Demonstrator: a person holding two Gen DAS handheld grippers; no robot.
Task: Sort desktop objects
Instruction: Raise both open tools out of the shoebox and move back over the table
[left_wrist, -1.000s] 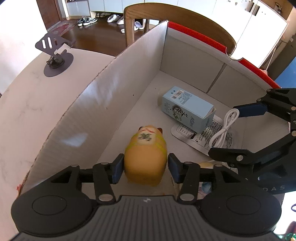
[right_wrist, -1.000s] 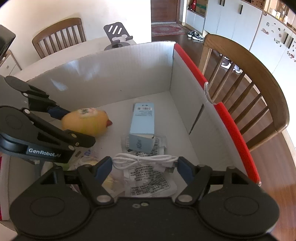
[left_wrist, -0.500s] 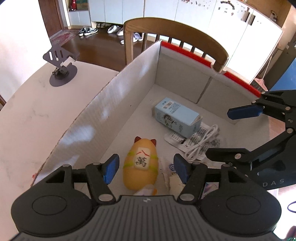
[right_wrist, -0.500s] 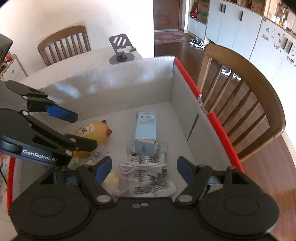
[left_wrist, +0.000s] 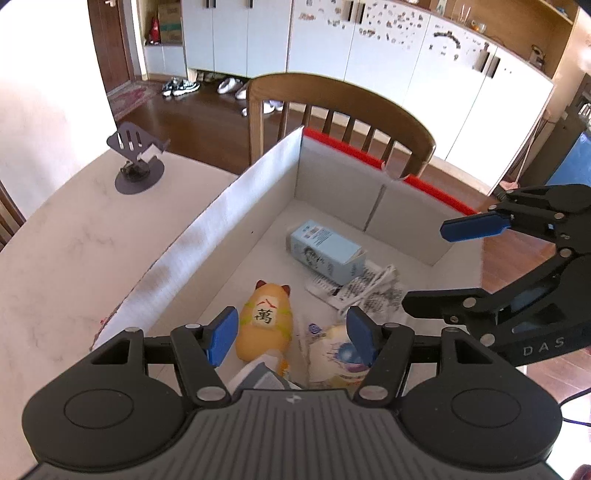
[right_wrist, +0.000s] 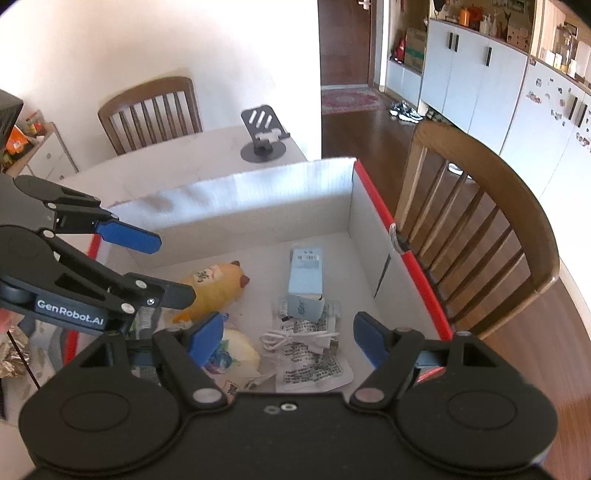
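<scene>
A white cardboard box (left_wrist: 207, 240) with a red rim stands on the table and also shows in the right wrist view (right_wrist: 258, 206). Inside lie a yellow cat toy (left_wrist: 264, 325) (right_wrist: 214, 286), a light blue carton (left_wrist: 325, 251) (right_wrist: 304, 284), a white cable on a printed packet (right_wrist: 299, 338) (left_wrist: 373, 288) and a pale round packet (left_wrist: 334, 354) (right_wrist: 236, 356). My left gripper (left_wrist: 291, 334) is open and empty, raised above the cat toy. My right gripper (right_wrist: 288, 341) is open and empty, raised above the cable.
A dark phone stand (left_wrist: 136, 158) (right_wrist: 263, 136) sits on the marble table (left_wrist: 66, 258) beyond the box. A wooden chair (left_wrist: 343, 107) (right_wrist: 480, 206) stands behind the box's red side. A second chair (right_wrist: 147, 110) stands at the far table edge.
My left gripper has let go of the cat toy, which now lies in the box. Both grippers have risen and pulled back from the box.
</scene>
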